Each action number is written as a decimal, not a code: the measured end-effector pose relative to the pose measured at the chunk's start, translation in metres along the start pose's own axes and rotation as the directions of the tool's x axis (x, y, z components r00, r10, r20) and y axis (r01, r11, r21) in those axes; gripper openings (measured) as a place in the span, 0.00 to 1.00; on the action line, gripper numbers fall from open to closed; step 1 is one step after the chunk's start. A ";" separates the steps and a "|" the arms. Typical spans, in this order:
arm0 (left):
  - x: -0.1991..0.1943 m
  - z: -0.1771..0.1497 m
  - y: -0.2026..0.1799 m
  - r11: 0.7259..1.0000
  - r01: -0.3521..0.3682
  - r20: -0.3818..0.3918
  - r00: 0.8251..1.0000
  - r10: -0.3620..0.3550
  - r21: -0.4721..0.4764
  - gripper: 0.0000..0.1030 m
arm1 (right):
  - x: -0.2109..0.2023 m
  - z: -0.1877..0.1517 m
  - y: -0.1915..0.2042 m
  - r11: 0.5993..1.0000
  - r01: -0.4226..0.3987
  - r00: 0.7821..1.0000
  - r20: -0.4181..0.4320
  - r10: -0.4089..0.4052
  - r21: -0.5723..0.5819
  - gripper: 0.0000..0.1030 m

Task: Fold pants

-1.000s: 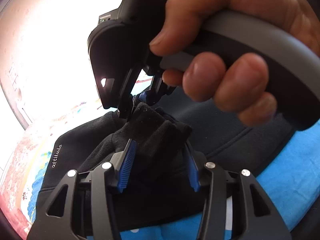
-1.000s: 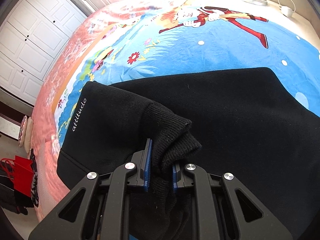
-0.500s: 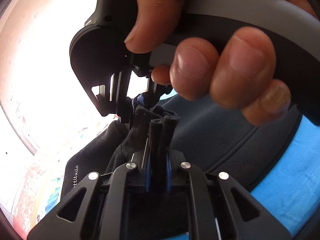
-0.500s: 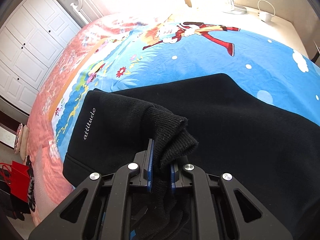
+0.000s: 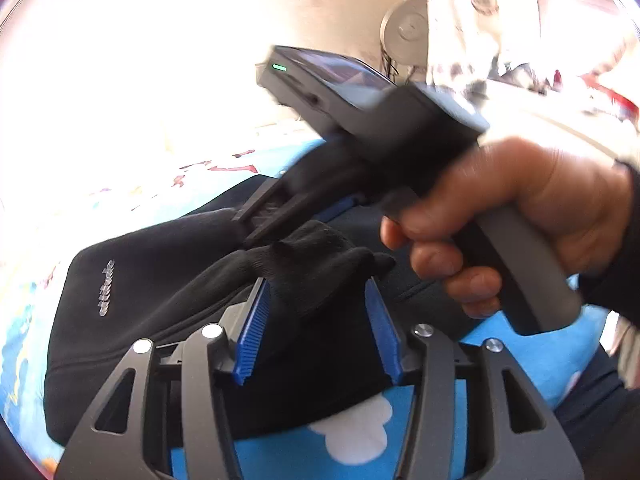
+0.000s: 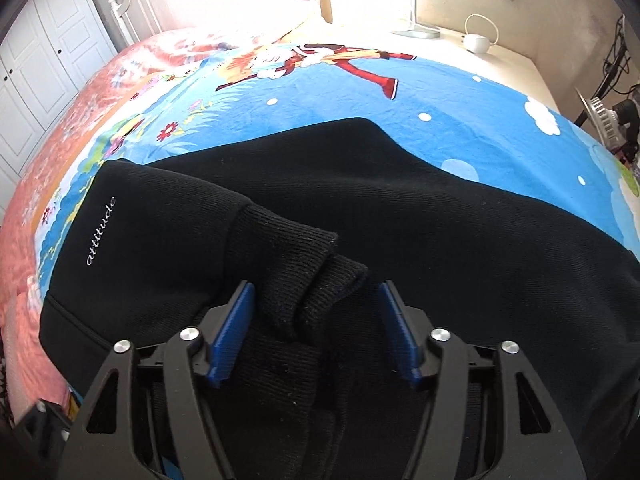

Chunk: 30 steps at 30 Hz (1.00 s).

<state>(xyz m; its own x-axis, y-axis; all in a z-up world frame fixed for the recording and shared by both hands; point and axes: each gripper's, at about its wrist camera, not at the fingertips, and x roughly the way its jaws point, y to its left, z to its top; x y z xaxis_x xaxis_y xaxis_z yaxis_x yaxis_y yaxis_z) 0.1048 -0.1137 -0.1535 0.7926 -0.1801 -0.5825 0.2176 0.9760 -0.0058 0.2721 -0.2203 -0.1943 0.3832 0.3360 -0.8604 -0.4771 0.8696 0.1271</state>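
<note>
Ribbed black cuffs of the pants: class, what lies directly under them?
The ribbed black cuffs rest on the folded black pants, which lie on the blue cartoon bedsheet. Sheet beneath the pants is hidden.

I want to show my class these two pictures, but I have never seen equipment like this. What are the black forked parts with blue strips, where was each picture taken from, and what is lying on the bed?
There is no robot here. A person holds a hand-operated claw in each hand, and each claw carries a wide-angle camera looking along its two fingers.

In the left camera's view, the left claw fills the bottom; its blue pads stand apart, so it is open. Beyond it you see the person's right hand gripping the handle of the other tool.

In the right camera's view, the right claw is open too.

On the blue cartoon-print bedsheet lie black knitted pants, folded over, with small white lettering on them. Their ribbed black cuffs lie loose between the pads of each claw. Neither claw grips anything.
</note>
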 end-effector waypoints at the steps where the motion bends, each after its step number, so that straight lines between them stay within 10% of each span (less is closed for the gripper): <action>1: -0.014 0.002 0.024 0.997 0.010 0.015 1.000 -0.008 -0.079 0.50 | -0.003 -0.002 -0.002 1.000 0.002 1.000 0.014 -0.002 0.009 0.61; 4: -0.039 0.007 0.098 0.966 -0.033 0.036 0.998 0.043 -0.258 0.42 | -0.024 -0.009 -0.001 0.995 0.093 0.992 0.084 -0.097 0.046 0.69; 8: -0.016 -0.011 0.163 0.928 -0.200 -0.153 0.976 0.158 -0.316 0.20 | -0.070 -0.028 0.018 0.986 0.168 0.955 0.246 -0.167 0.020 0.84; 14: -0.001 -0.050 0.165 0.916 -0.255 -0.236 0.954 0.186 -0.310 0.20 | -0.097 -0.041 0.061 0.974 0.228 0.913 0.351 -0.210 -0.012 0.84; 21: -0.003 -0.041 0.079 0.918 -0.282 -0.255 0.943 0.212 -0.280 0.20 | -0.045 -0.055 0.075 0.986 0.153 0.965 0.226 -0.136 -0.059 0.84; 30: -0.003 0.009 0.137 0.937 -0.185 -0.227 0.967 0.119 -0.295 0.34 | -0.019 -0.072 0.068 0.984 0.169 0.979 0.130 -0.160 -0.061 0.89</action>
<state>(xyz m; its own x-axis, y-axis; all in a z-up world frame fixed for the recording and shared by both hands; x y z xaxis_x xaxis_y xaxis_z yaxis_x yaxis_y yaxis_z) 0.1371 0.0197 -0.1452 0.6627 -0.0300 -0.7483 -0.1106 0.9843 -0.1375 0.1751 -0.1932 -0.2053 0.5542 0.2370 -0.7979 -0.4532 0.8900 -0.0504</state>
